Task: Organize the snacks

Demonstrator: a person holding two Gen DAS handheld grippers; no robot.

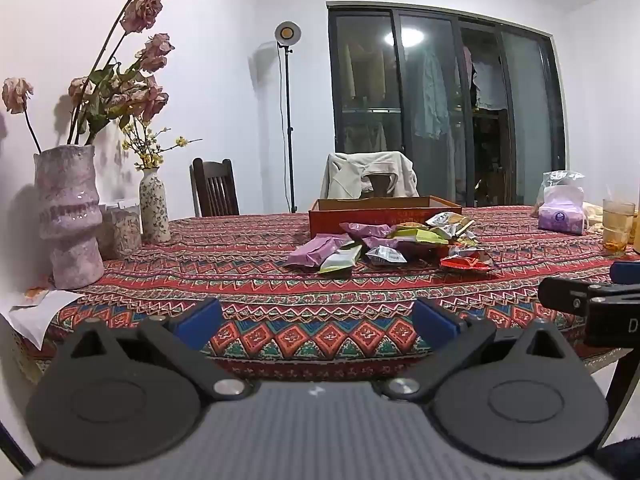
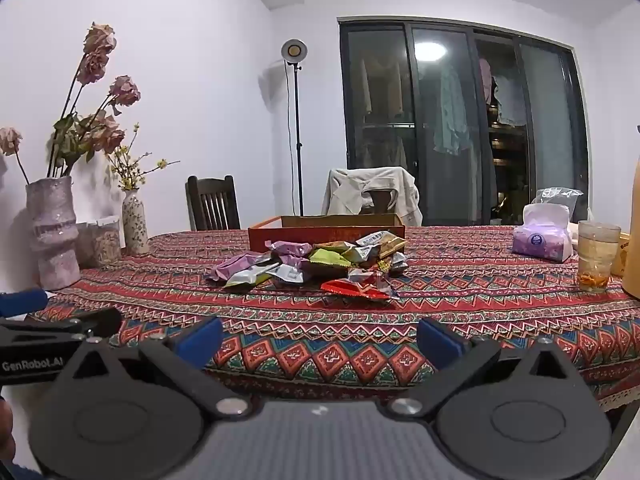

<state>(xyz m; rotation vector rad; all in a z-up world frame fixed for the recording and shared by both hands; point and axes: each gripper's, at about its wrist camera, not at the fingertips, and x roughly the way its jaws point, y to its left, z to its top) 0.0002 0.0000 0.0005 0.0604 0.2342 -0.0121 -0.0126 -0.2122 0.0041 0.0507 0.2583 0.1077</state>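
Note:
A heap of snack packets (image 1: 396, 244) (image 2: 316, 264) in purple, green, silver and red lies on the patterned tablecloth, just in front of a low red cardboard box (image 1: 380, 210) (image 2: 324, 232). A purple packet (image 1: 320, 250) is nearest the left side; a red one (image 2: 352, 289) lies at the front. My left gripper (image 1: 318, 318) hovers open over the table's near edge, well short of the heap, nothing between its blue pads. My right gripper (image 2: 320, 342) is likewise open and empty, short of the heap. Each gripper shows at the other view's side edge.
On the left stand a tall pink vase (image 1: 68, 216) with dried roses, a small floral vase (image 1: 154, 208) and a jar. At the right are a tissue pack (image 2: 544, 238), a glass of drink (image 2: 596, 254) and a tan jug. Chairs stand behind the table.

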